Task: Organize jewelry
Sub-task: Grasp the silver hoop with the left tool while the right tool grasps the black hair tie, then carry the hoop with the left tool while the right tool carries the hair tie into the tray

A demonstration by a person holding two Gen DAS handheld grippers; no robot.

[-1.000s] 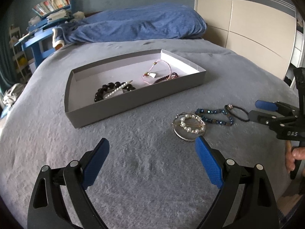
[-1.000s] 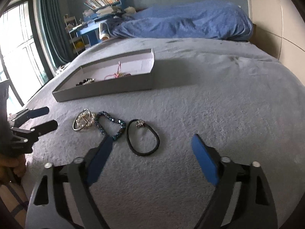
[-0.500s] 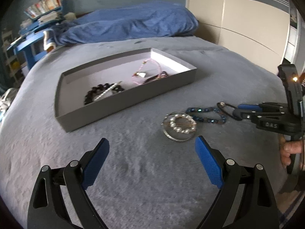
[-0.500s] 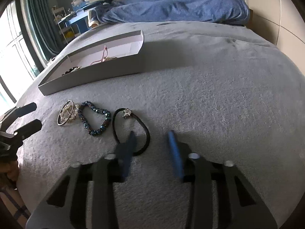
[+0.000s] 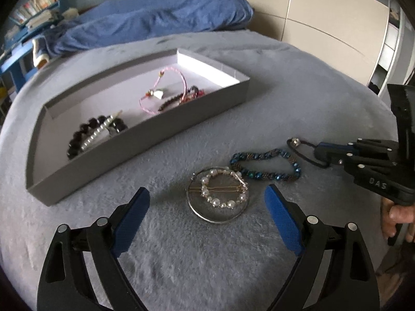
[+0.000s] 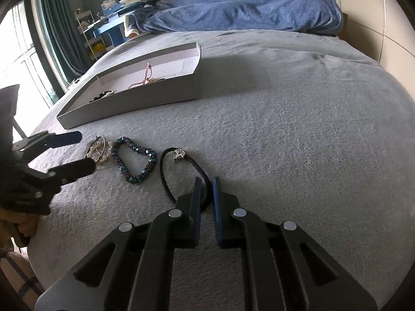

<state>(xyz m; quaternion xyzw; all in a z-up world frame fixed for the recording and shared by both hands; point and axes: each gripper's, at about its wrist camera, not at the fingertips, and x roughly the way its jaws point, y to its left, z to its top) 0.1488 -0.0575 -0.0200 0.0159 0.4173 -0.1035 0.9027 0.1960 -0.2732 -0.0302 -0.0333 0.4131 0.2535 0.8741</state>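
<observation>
A grey tray (image 5: 145, 140) (image 6: 145, 101) on the bed holds a black bead bracelet (image 5: 77, 137), a pink cord bracelet (image 5: 158, 96) and a dark red one (image 5: 181, 97). In front of it lie a pearl hoop piece (image 5: 220, 194) (image 6: 99, 151), a blue bead bracelet (image 5: 264, 165) (image 6: 135, 160) and a black cord bracelet (image 5: 303, 150) (image 6: 166, 176). My right gripper (image 6: 206, 189) (image 5: 320, 153) is shut on the black cord bracelet's near side. My left gripper (image 5: 207, 212) (image 6: 77, 150) is open, its fingers on either side of the pearl hoop, just short of it.
The bed is covered by a grey fleece blanket (image 6: 285, 129). A blue duvet (image 5: 145, 28) is piled at the head. A beige wardrobe (image 5: 324, 18) stands to the right, and a blue shelf with books (image 6: 124, 2) and a window (image 6: 15, 51) to the left.
My right gripper moved forward and closed on the black cord bracelet. My left gripper moved closer to the pearl hoop and stayed open.
</observation>
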